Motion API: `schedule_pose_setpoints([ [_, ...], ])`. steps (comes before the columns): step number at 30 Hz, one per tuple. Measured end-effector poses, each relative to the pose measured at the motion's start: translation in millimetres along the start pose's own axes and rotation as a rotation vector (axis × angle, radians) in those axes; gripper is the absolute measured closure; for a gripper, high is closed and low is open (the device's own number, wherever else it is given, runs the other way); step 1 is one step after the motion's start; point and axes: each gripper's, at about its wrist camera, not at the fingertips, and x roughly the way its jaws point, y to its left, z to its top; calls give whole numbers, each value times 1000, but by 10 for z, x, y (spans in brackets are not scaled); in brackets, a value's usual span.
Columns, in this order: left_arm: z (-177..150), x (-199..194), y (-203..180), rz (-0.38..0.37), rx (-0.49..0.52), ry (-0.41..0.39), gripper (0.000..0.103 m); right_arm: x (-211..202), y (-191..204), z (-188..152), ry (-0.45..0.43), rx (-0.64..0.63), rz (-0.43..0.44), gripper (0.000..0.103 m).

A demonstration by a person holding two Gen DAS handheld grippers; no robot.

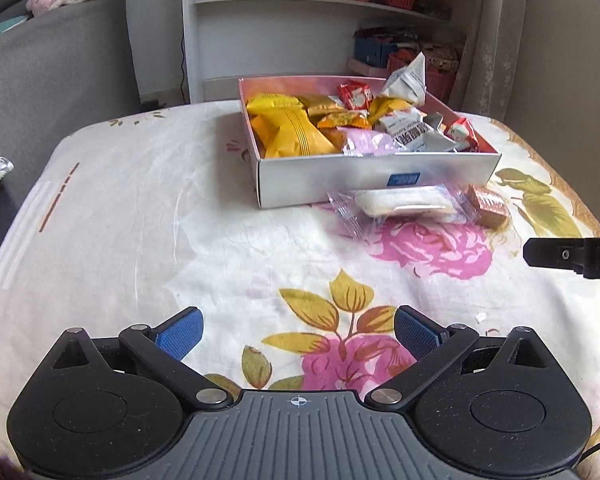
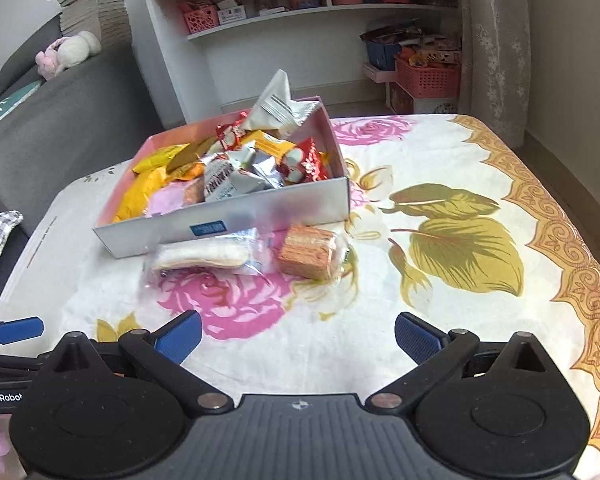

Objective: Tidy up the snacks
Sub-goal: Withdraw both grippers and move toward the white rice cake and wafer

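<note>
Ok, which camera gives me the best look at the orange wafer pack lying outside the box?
Right wrist: the wafer pack sits near centre, layers visible. Left wrist shows it smaller, off right, partly behind the clear-wrapped cake.

Grey sofa (image 2: 60, 120) beside white shelving (image 2: 300, 12), curtain (image 2: 496, 40) right.

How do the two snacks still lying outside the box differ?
The white rice cracker is long, pale and flat, in a loose clear wrapper; the wafer block is short, chunky and orange-brown, wrapped tightly. The cracker lies left of the wafer, along the box front. Both rest on the floral cloth, untouched.
</note>
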Motion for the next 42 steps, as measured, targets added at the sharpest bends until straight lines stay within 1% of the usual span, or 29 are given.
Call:
schedule_pose_setpoints([
  [4, -60, 73, -33, -20, 1, 15, 1, 59, -92, -73, 12, -16, -27, 6],
  [6, -69, 133, -48, -35, -6, 35, 1, 128, -120, -108, 30, -37, -42, 6],
  [8, -70, 156, -72, -25, 3, 18, 0, 194, -130, -141, 49, -51, -60, 6],
  [11, -80, 196, -112, -16, 39, -8, 0, 276, -166, -174, 71, -51, -66, 6],
  [13, -98, 229, -155, 9, 67, -29, 0, 296, -177, -178, 56, -70, -74, 6],
  [15, -91, 240, -169, 14, 63, -40, 0, 324, -185, -173, 47, -96, -79, 6],
  [19, -25, 285, -185, 27, 51, -26, 0, 363, -211, -156, 27, -136, -62, 6],
  [24, 69, 357, -200, 11, 62, -3, 0, 401, -216, -123, 15, -173, -31, 6],
  [30, 156, 412, -228, -108, 156, -25, 2, 435, -229, -39, 11, -247, 19, 6],
  [33, 255, 400, -224, -152, 178, -55, 3, 434, -244, 16, -4, -254, 34, 6],
  [35, 331, 395, -204, -183, 166, -71, 3, 436, -245, 52, -13, -254, 51, 6],
  [37, 407, 410, -176, -219, 132, -79, 3, 455, -229, 83, -18, -256, 60, 6],
  [42, 530, 488, -170, -305, 17, -53, 3, 524, -145, 119, -18, -280, 71, 8],
])
